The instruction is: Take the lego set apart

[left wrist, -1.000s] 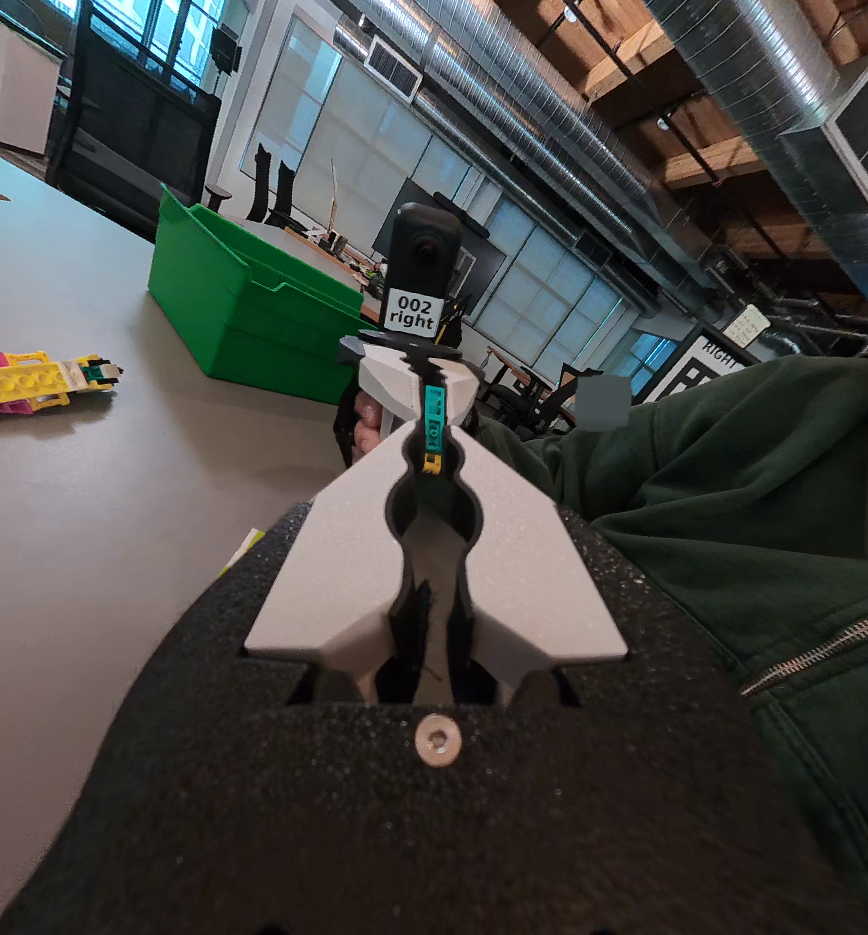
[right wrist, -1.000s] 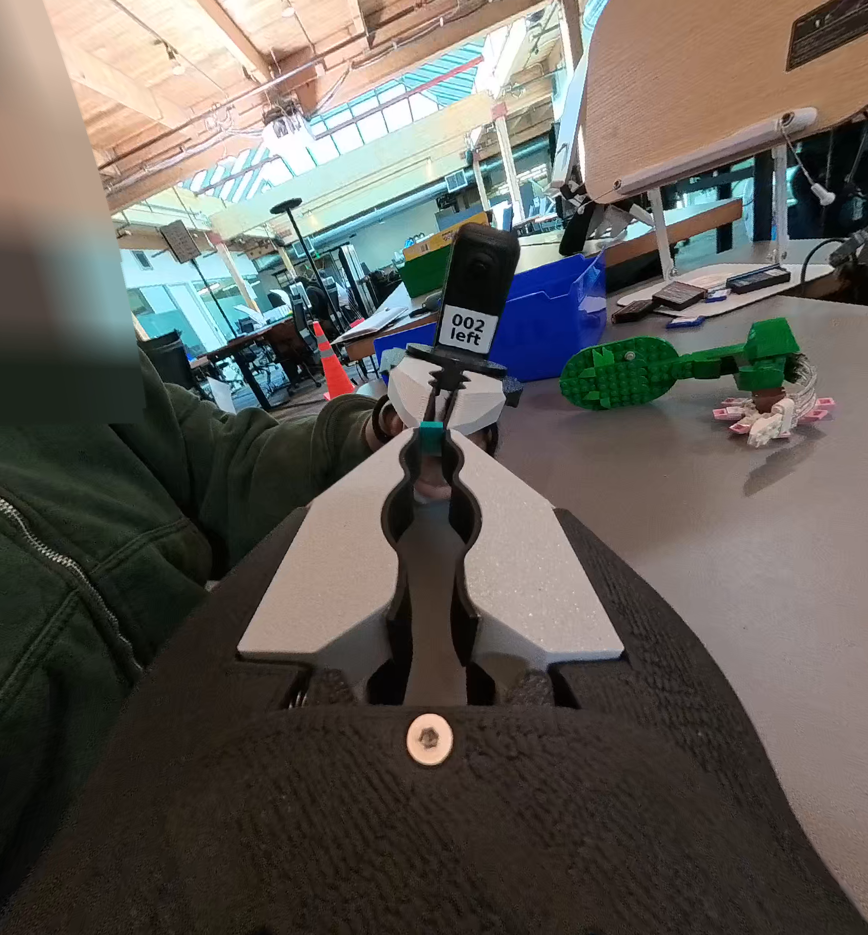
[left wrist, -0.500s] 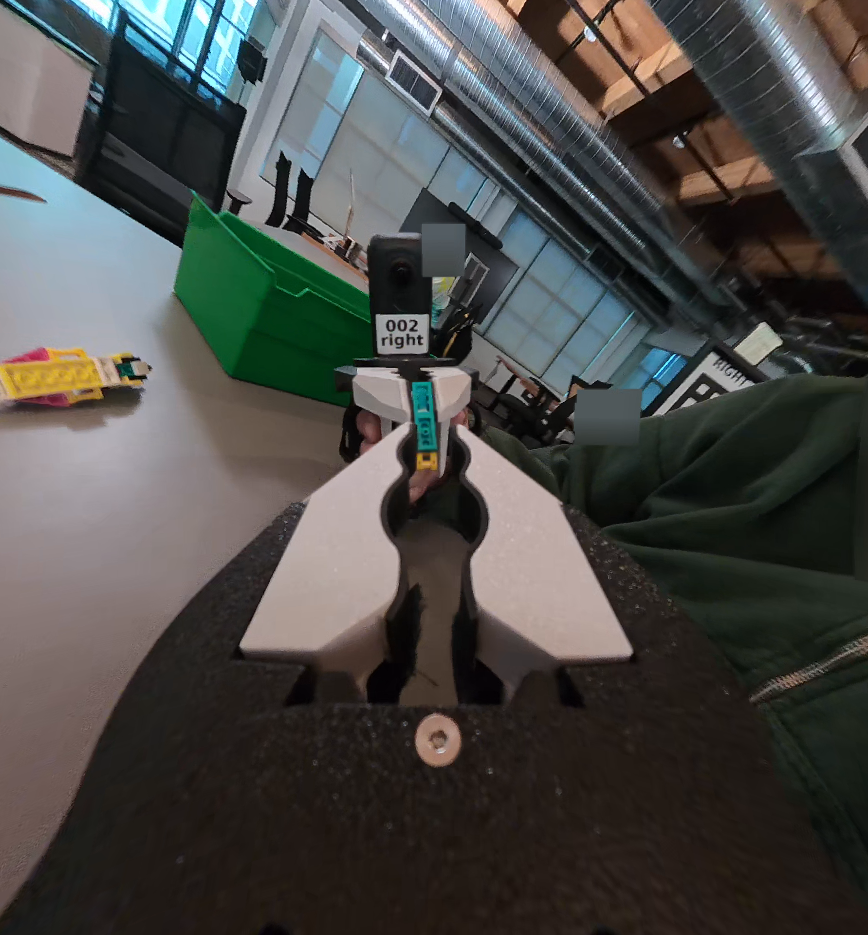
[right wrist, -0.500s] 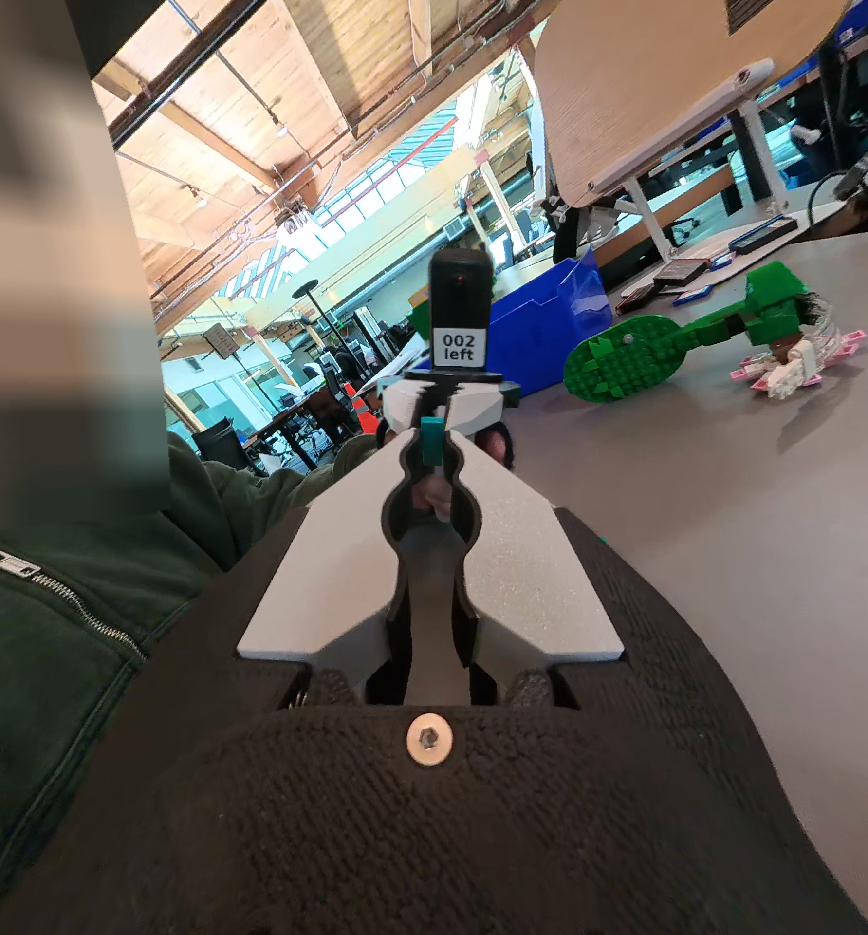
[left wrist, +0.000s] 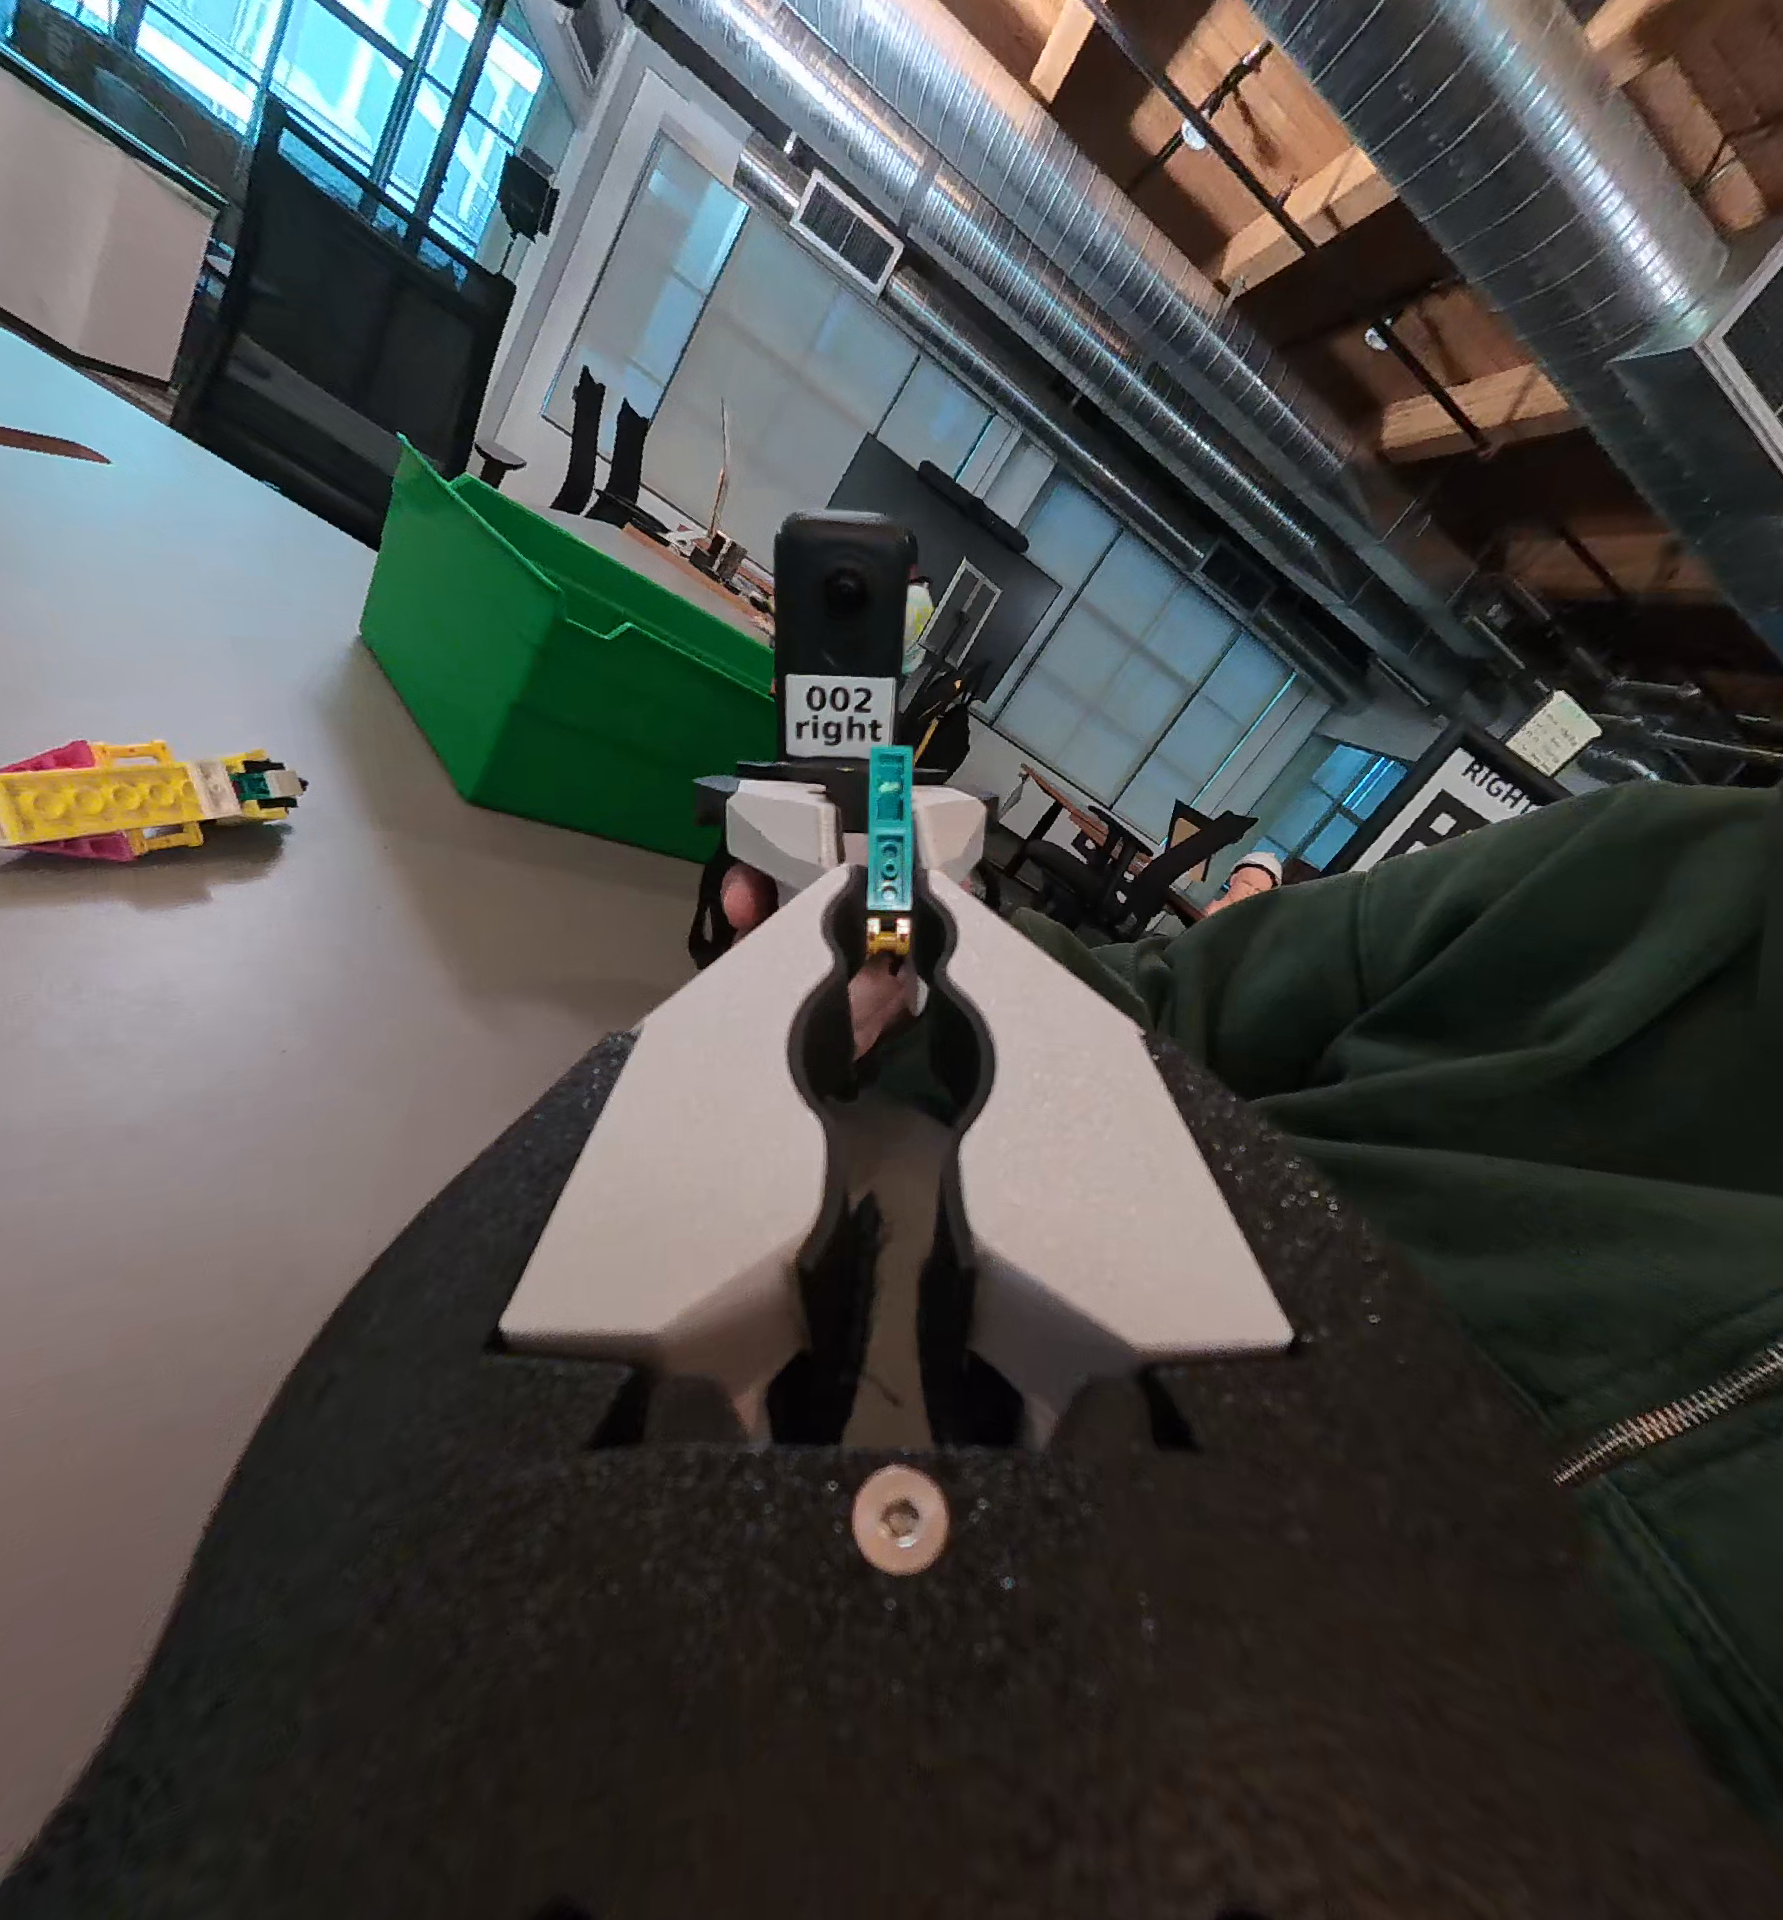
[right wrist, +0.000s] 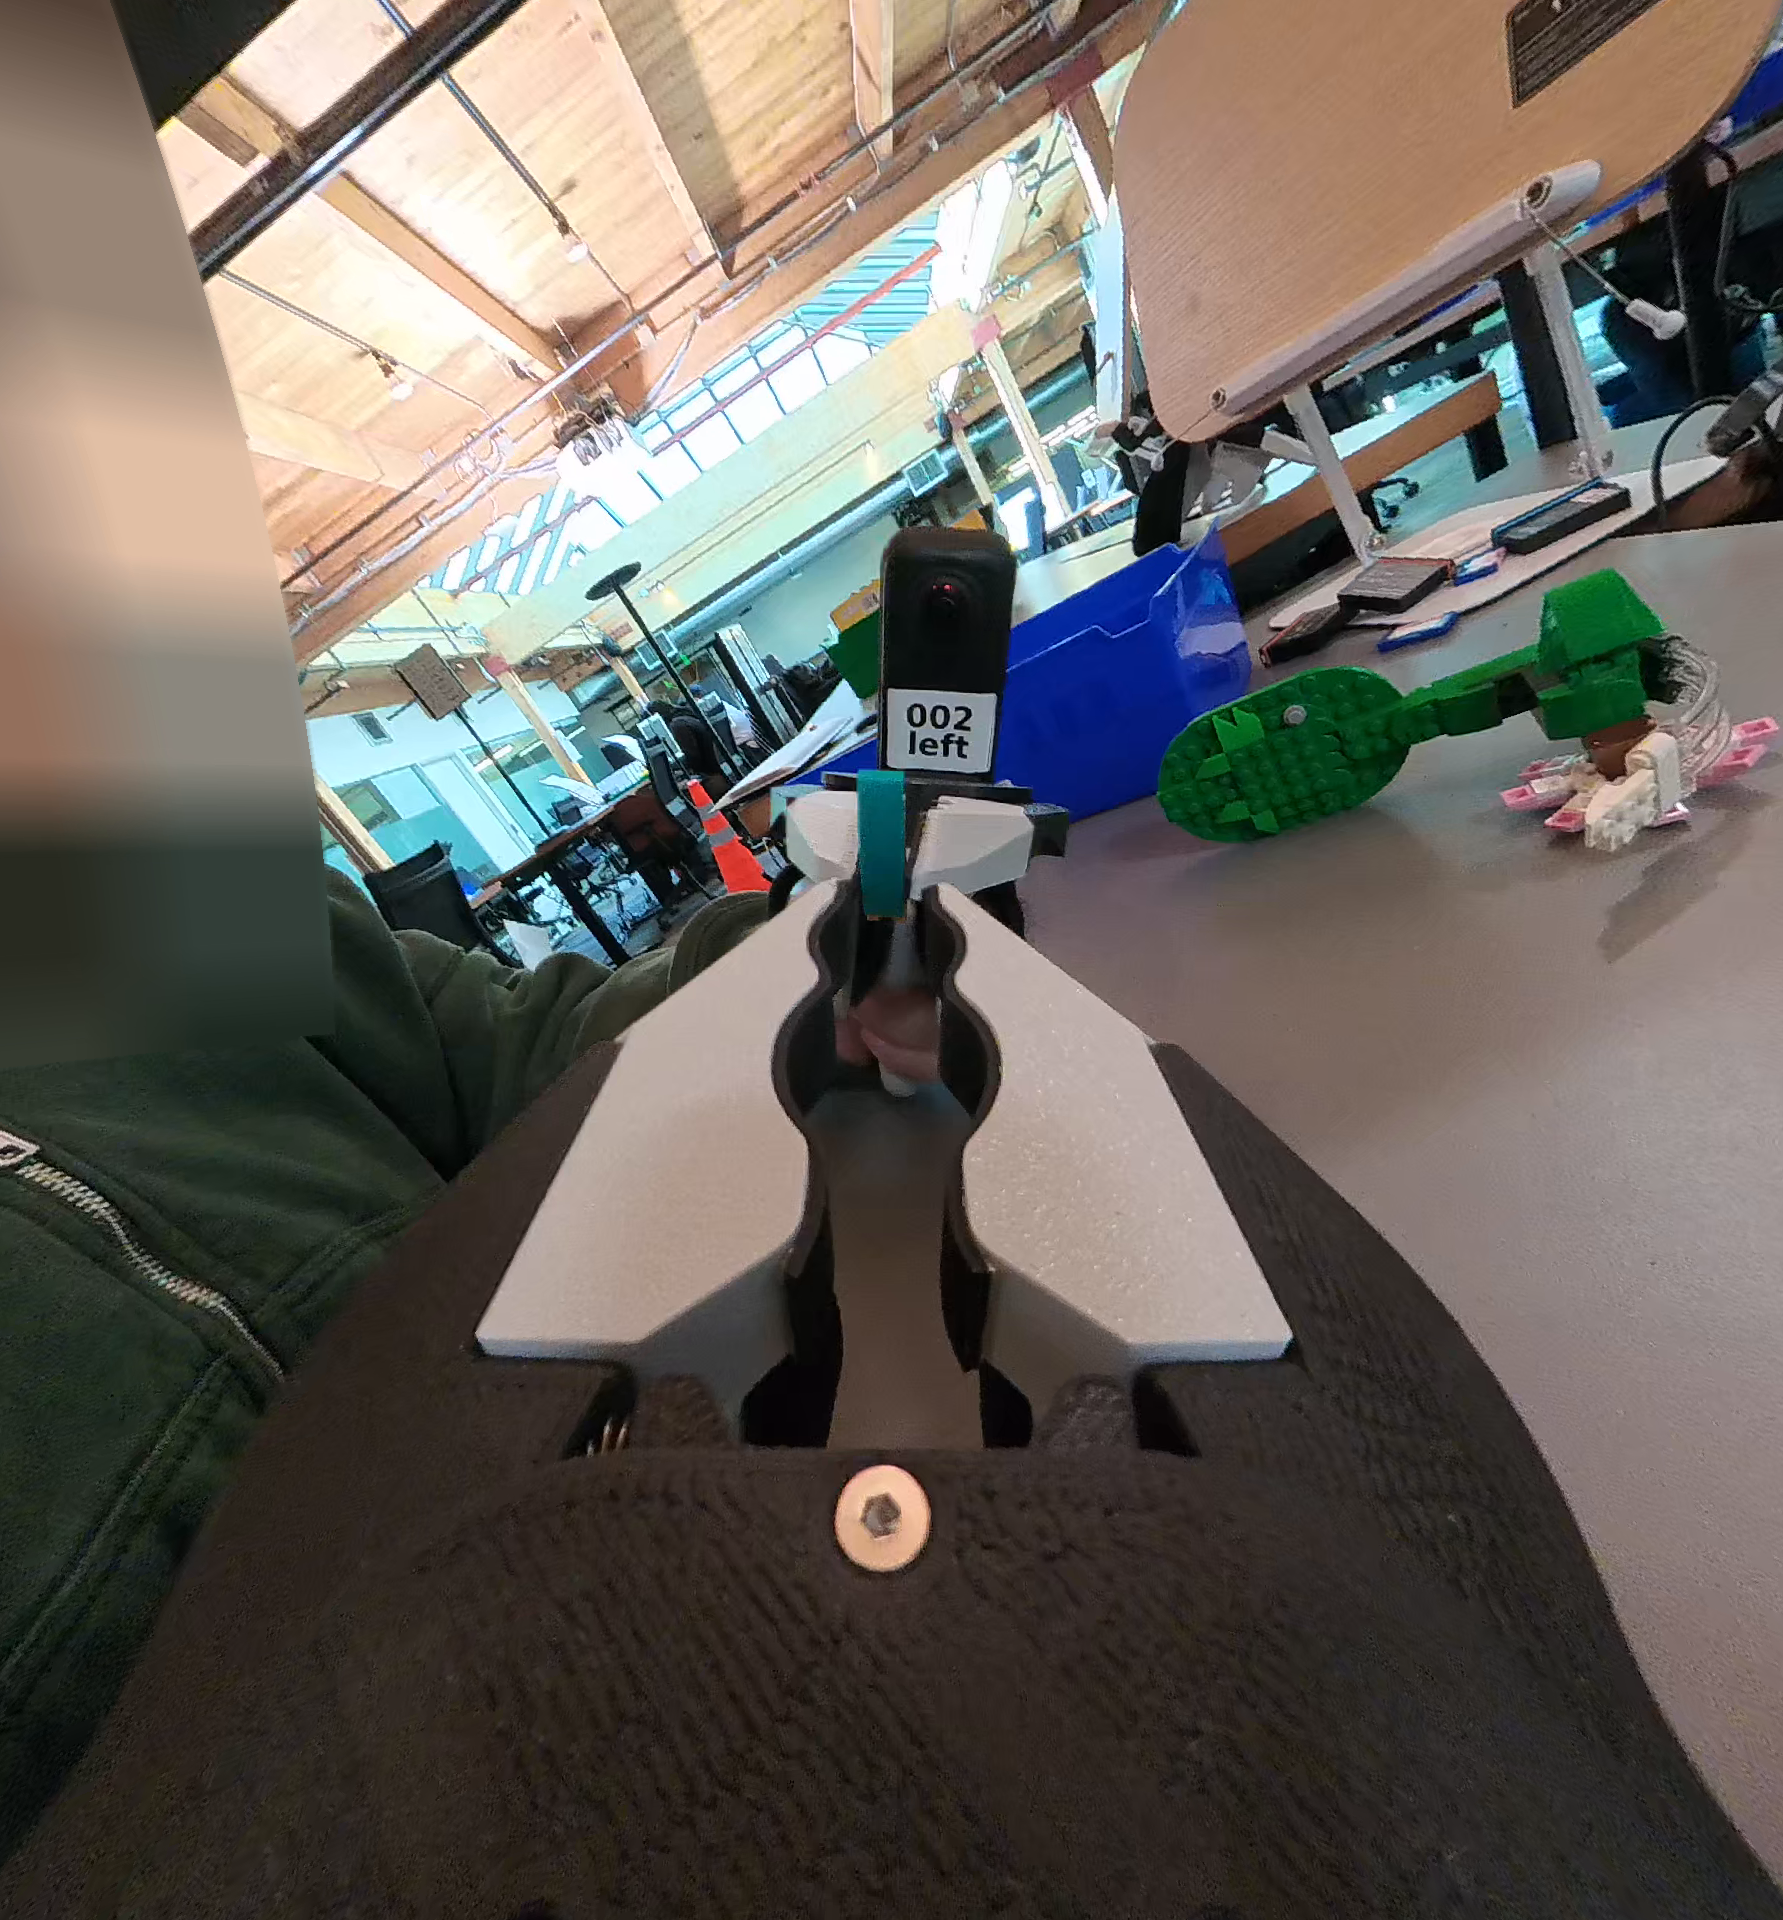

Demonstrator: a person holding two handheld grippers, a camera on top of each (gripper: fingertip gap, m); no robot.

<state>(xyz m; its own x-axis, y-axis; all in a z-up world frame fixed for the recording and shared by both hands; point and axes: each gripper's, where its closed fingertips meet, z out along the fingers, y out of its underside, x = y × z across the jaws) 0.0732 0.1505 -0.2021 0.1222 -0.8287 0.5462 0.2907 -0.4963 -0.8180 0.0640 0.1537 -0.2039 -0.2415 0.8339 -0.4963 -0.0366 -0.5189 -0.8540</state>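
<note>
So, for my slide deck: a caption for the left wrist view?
Both grippers pinch a teal lego strip above the table, green bin behind.

Open-plan loft office: exposed metal ducts [left wrist: 1489,208], timber ceiling beams [right wrist: 430,239], rows of desks [right wrist: 596,842], glass-walled rooms [left wrist: 762,343].

A slim teal lego strip with a small yellow clip at its lower end [left wrist: 889,852] stands upright above the grey table, pinched at its lower part by the left gripper's tips and also by the facing right gripper's tips.
</note>
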